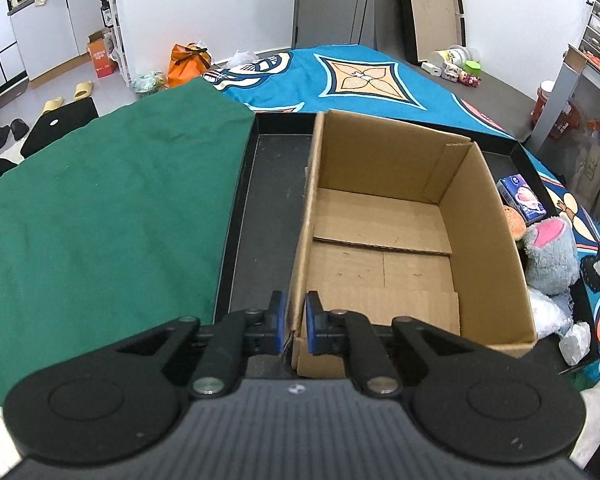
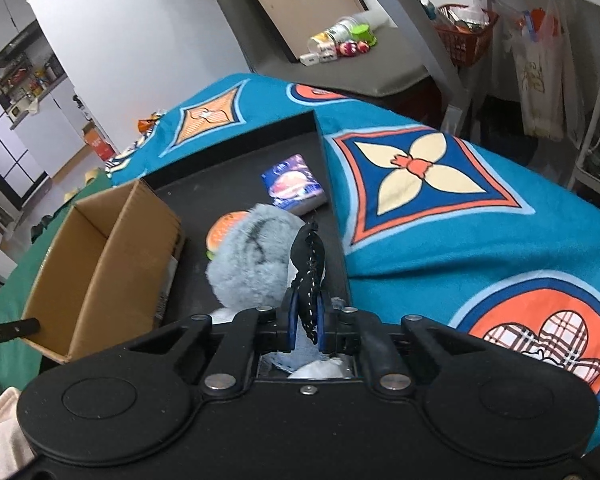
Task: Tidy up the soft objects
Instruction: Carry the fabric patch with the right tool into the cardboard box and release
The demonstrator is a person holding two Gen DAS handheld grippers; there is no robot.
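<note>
An open, empty cardboard box (image 1: 380,168) stands in a shallow black tray (image 1: 260,216). My left gripper (image 1: 295,300) is shut on the box's near left wall, at the corner. Right of the box lies a grey plush toy (image 2: 252,260) with a pink ear (image 1: 548,256). In the right wrist view my right gripper (image 2: 306,296) is shut on a black, white-stitched flap (image 2: 310,256) of that plush. The flap stands up between the blue pads. The box (image 2: 100,260) is to the left of the plush.
A burger plush (image 2: 224,228) and a blue tissue pack (image 2: 296,186) lie in the tray behind the grey toy. White crumpled plastic (image 1: 552,312) sits at the tray's near right. A green cloth (image 1: 100,220) covers the left, a blue patterned blanket (image 2: 460,240) the right.
</note>
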